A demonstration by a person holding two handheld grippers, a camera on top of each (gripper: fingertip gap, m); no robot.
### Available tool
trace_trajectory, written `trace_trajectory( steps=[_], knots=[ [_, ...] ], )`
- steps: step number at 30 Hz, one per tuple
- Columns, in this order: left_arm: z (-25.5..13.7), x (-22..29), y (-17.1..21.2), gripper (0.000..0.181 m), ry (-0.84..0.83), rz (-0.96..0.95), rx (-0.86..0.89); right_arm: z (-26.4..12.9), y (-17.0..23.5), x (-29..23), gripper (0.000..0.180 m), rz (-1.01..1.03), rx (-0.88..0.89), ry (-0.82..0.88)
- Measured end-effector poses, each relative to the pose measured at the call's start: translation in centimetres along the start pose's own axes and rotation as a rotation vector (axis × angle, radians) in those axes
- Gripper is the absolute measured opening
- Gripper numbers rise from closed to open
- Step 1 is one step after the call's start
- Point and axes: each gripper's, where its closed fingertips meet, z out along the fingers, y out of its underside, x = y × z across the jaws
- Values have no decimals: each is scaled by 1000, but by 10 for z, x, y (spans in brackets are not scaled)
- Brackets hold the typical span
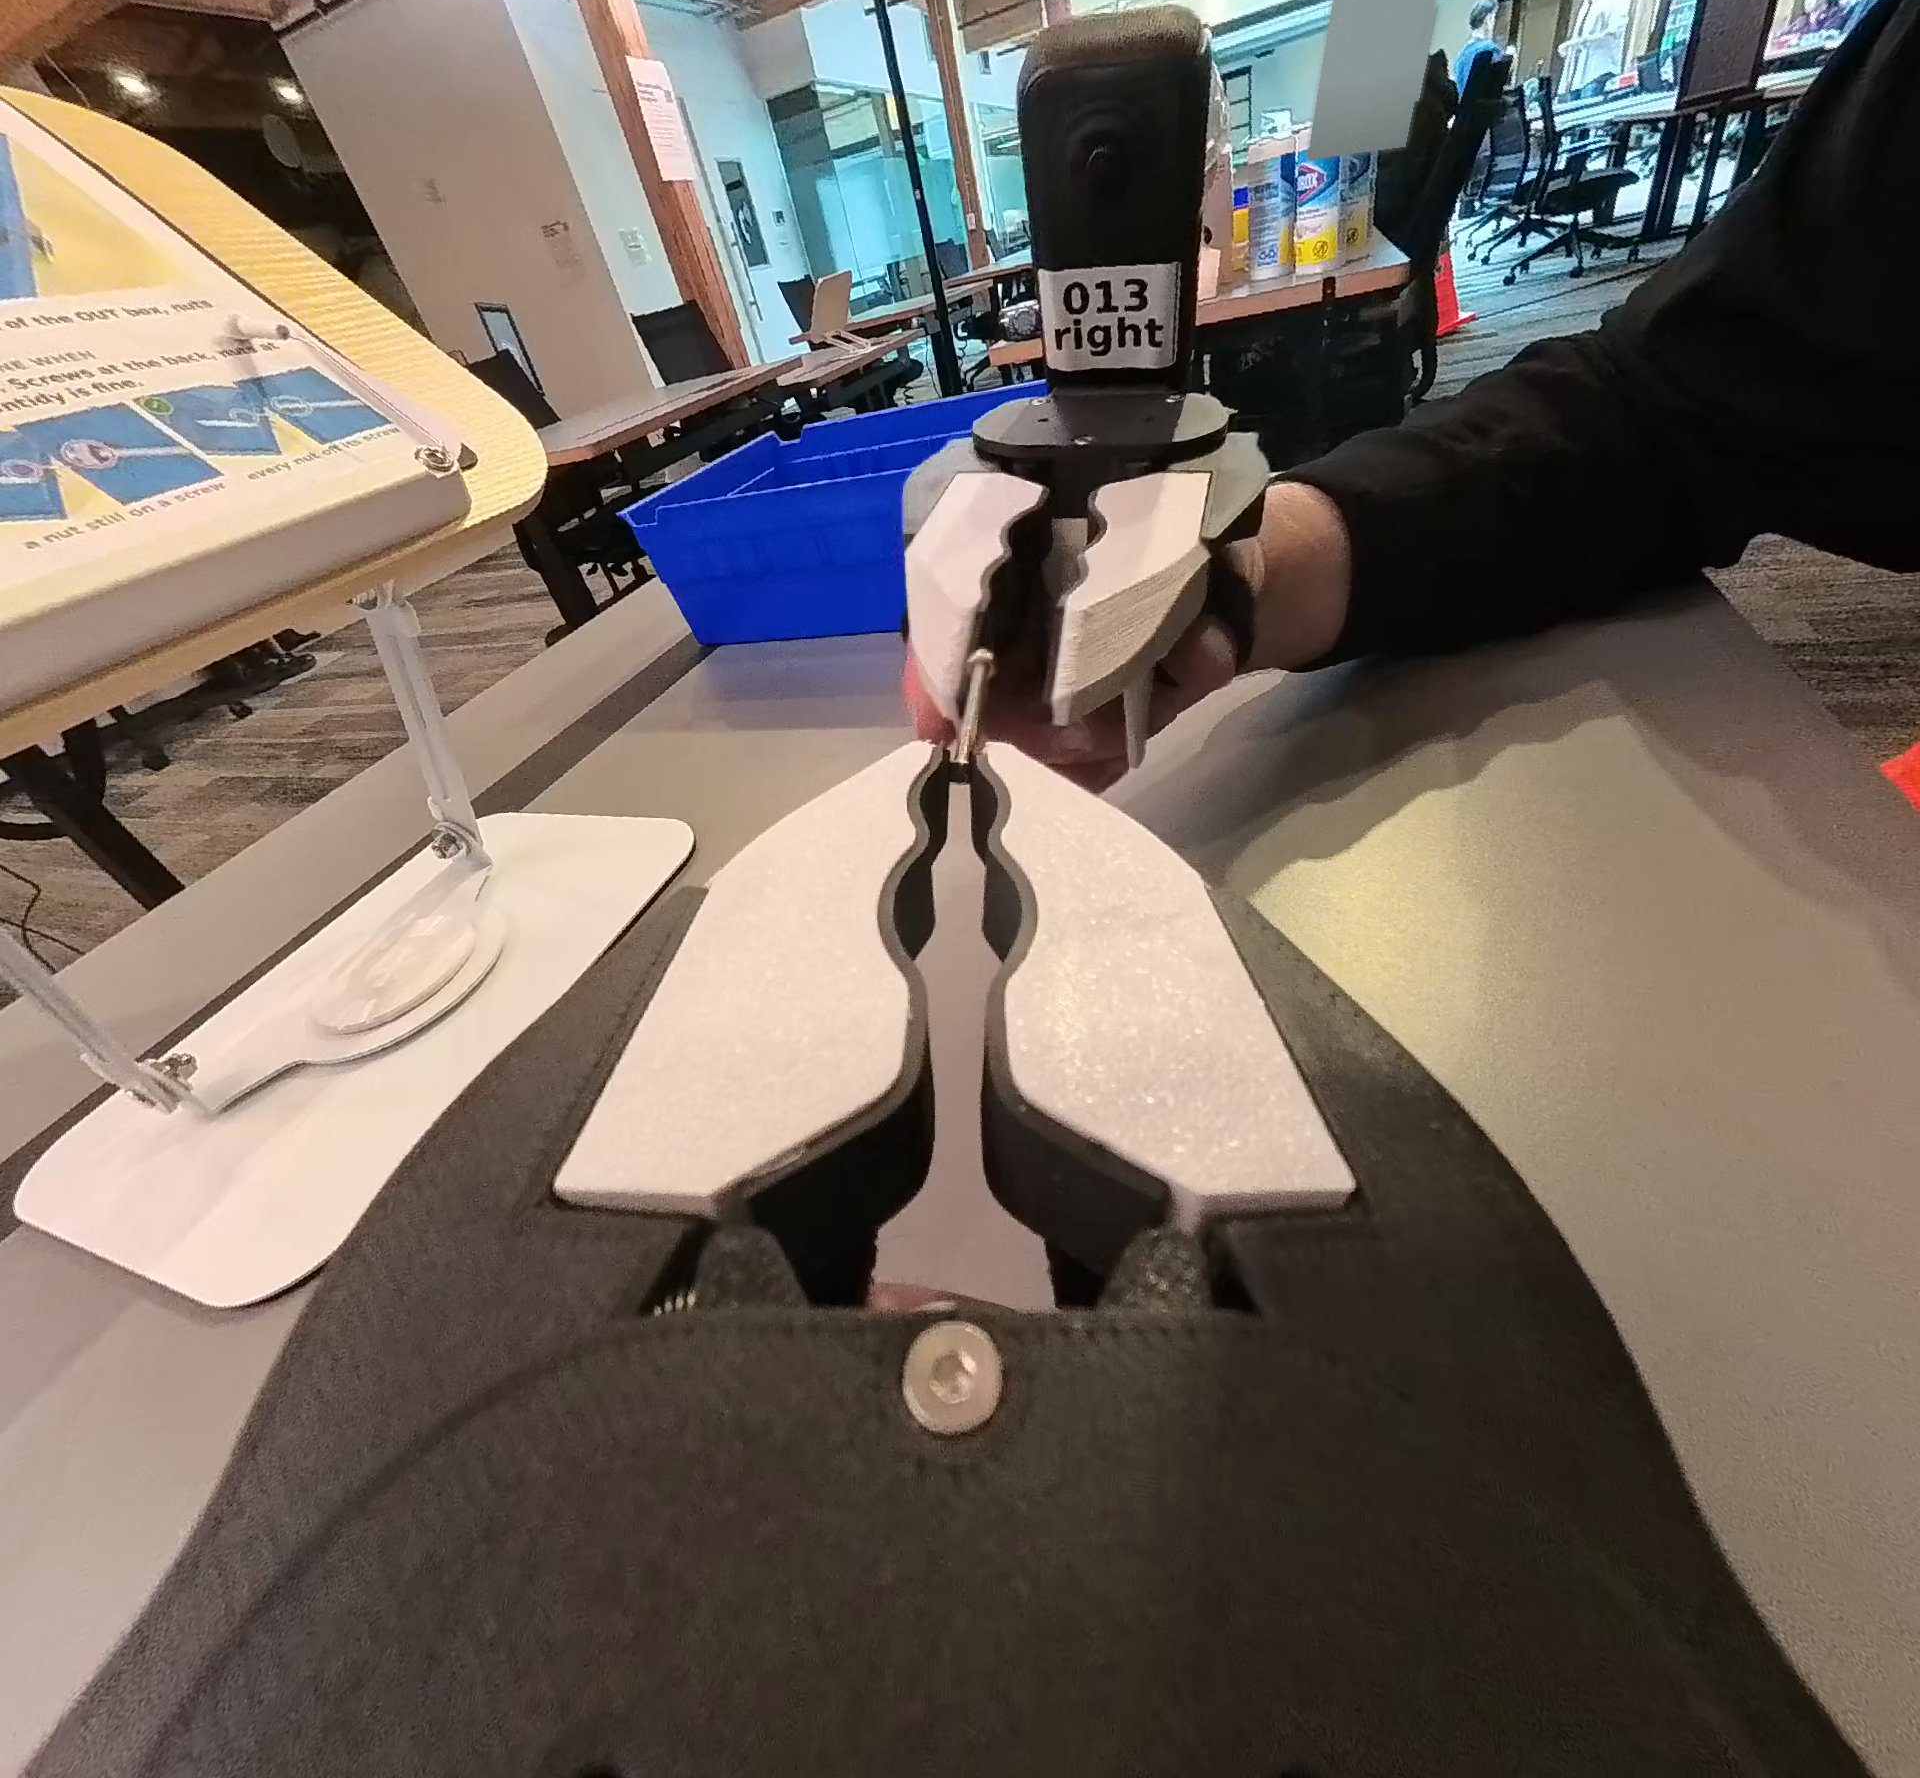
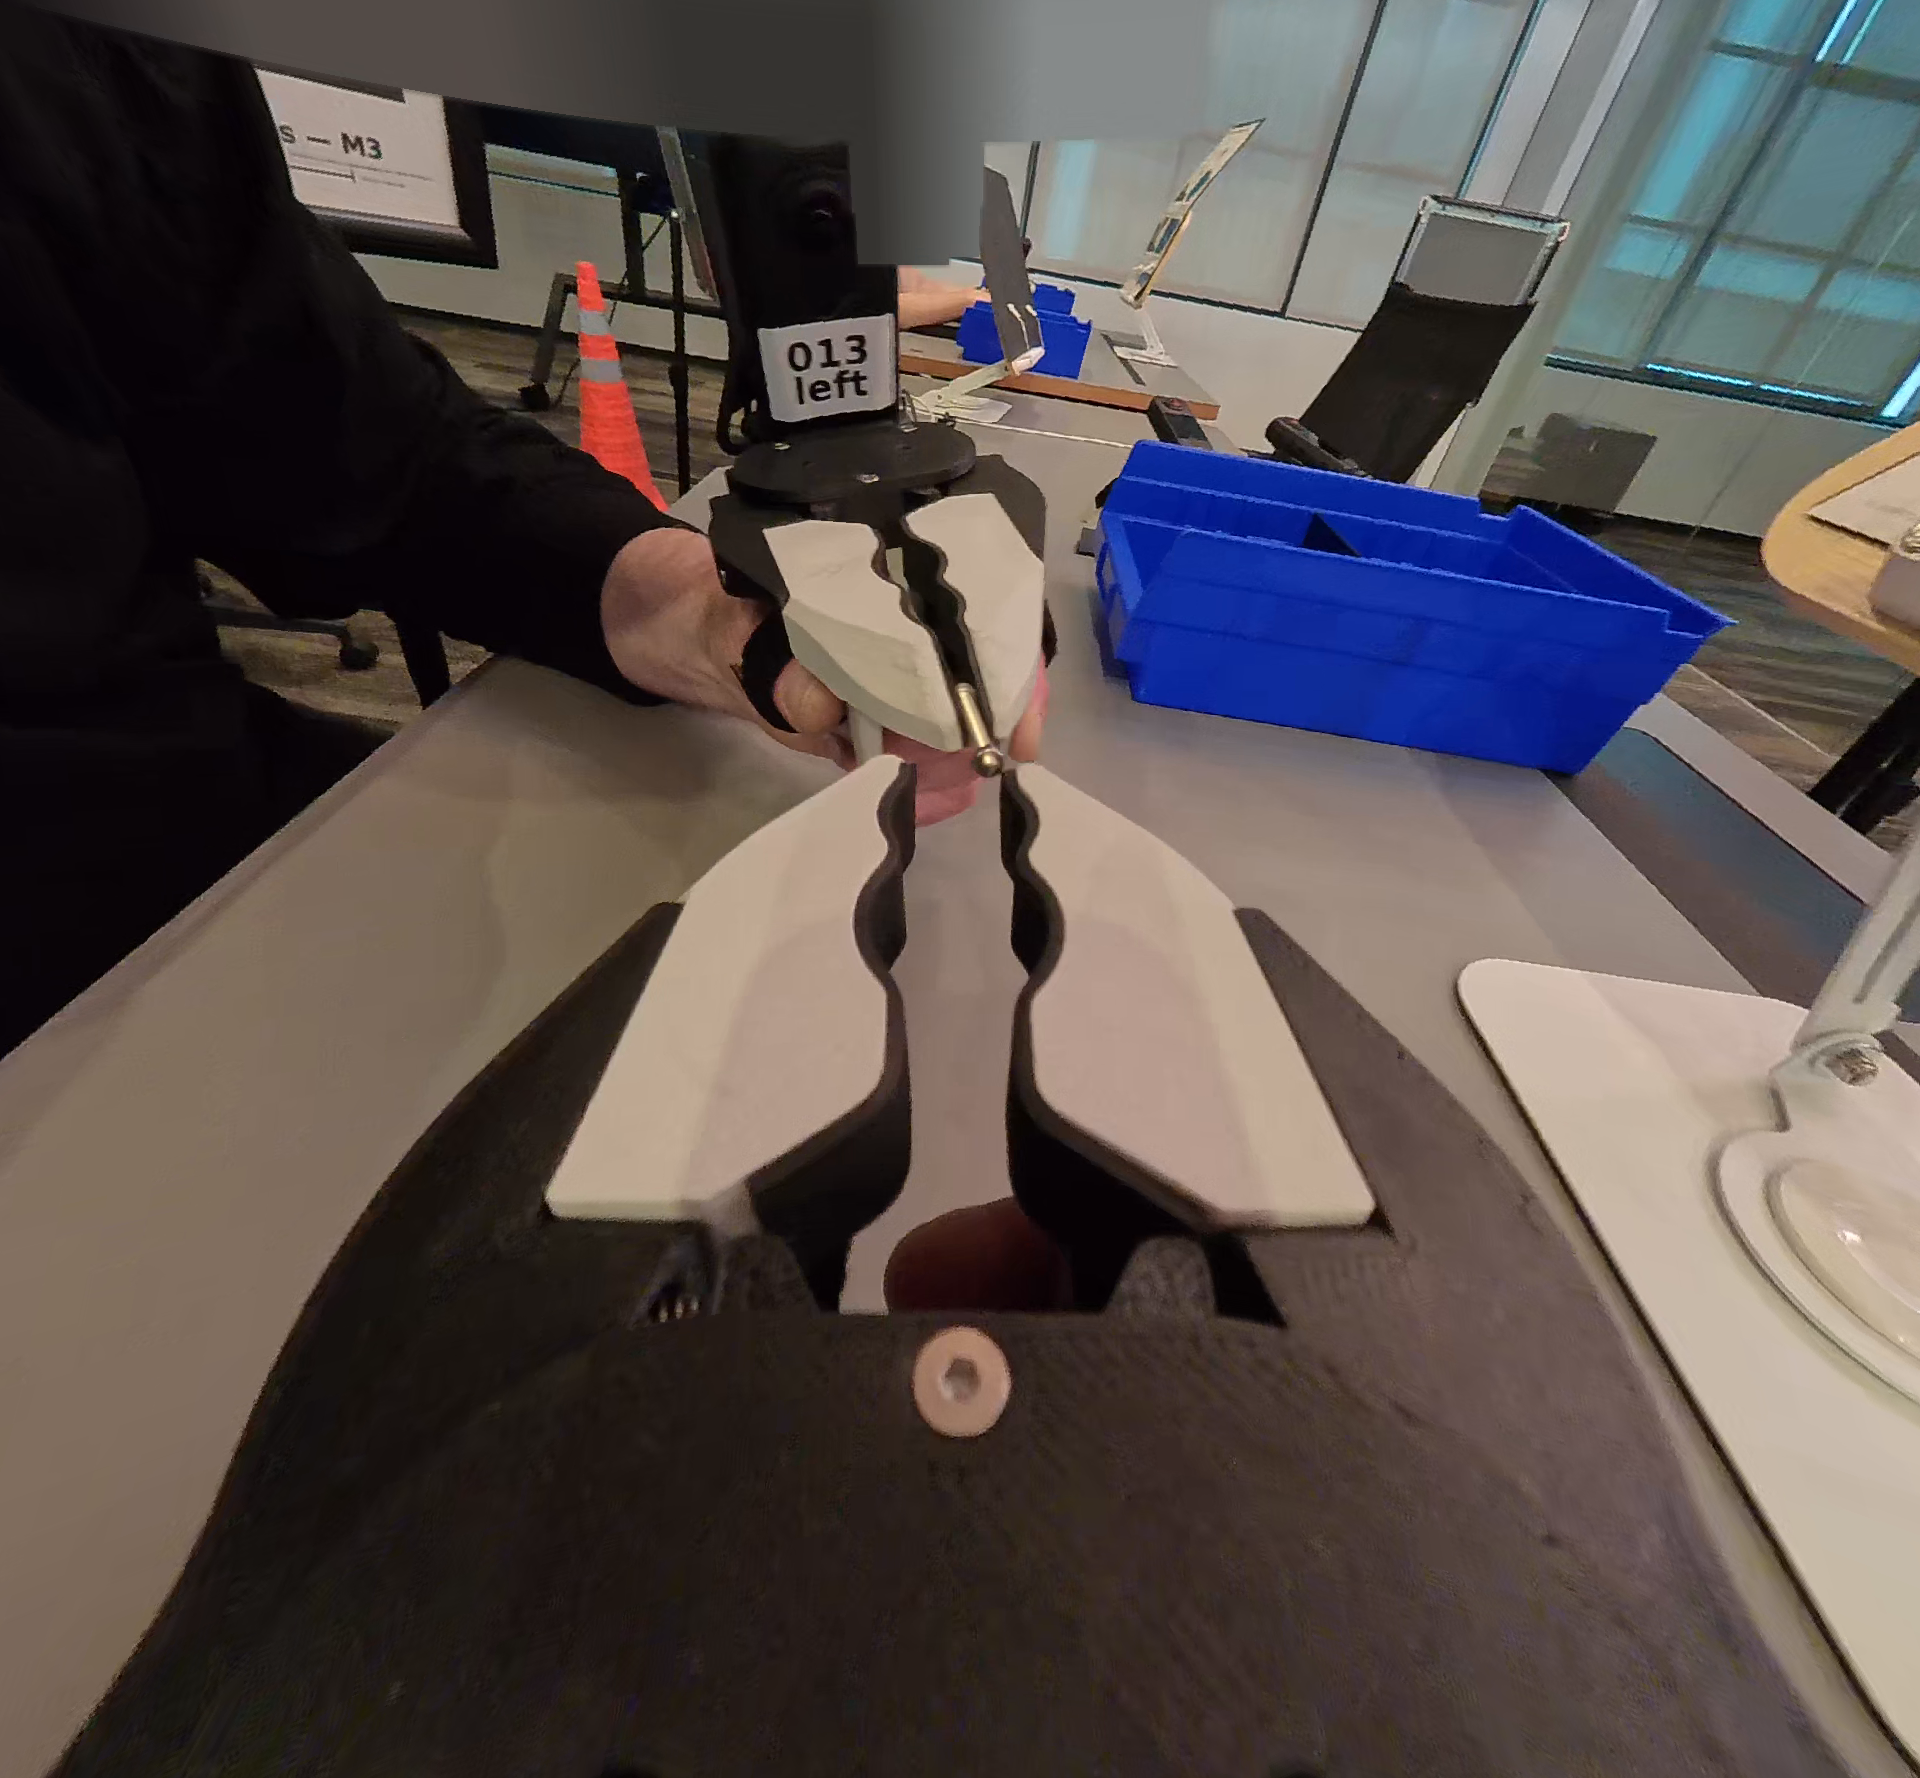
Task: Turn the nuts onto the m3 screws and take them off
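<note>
The left gripper (image 1: 961, 767) (image 2: 971, 736), white-fingered on a black body, is pinched nearly closed on a slim silver metal screw (image 1: 971, 705) (image 2: 968, 715). The screw's shaft runs out beyond the tips toward the other tool. Its free end carries a small rounded piece; I cannot tell whether that is the head or a nut.

The right gripper (image 2: 956, 778) (image 1: 1013, 705) faces it tip to tip, with a narrow gap between its fingers and nothing clamped. In the right wrist view, the screw's free end sits just beside the tip of its right-hand finger (image 2: 1101, 980).

A person's left hand (image 2: 686, 627) and right hand (image 1: 1195, 648), both in black sleeves, hold the tools above a grey matte surface (image 1: 1558, 897) (image 2: 416, 897).

Farther back on the surface stands a blue plastic divided bin (image 1: 790, 544) (image 2: 1351, 648). Nearer the grippers, a white flat stand base (image 1: 312, 1105) (image 2: 1662, 1157) carries a tilted printed instruction board (image 1: 208, 378). An orange traffic cone (image 2: 603, 378) stands on the floor behind.
</note>
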Motion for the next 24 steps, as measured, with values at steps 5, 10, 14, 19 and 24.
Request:
trace_trajectory(
  steps=[5,10,14,19,24],
  knots=[
    [0,0,0,3,0,0,0,1,3,-8,8,-17,-9,-40],
    [0,0,2,4,1,1,-6,-2,-2,2,14,19,19,-4],
    [0,0,1,3,-1,2,-2,1,5,-4,8,-2,-22,-28],
    [0,0,1,3,2,2,-3,-2,-1,4,16,17,14,14],
    [-1,0,1,3,0,0,-3,3,9,-5,6,-10,-44,-31]
  ],
)
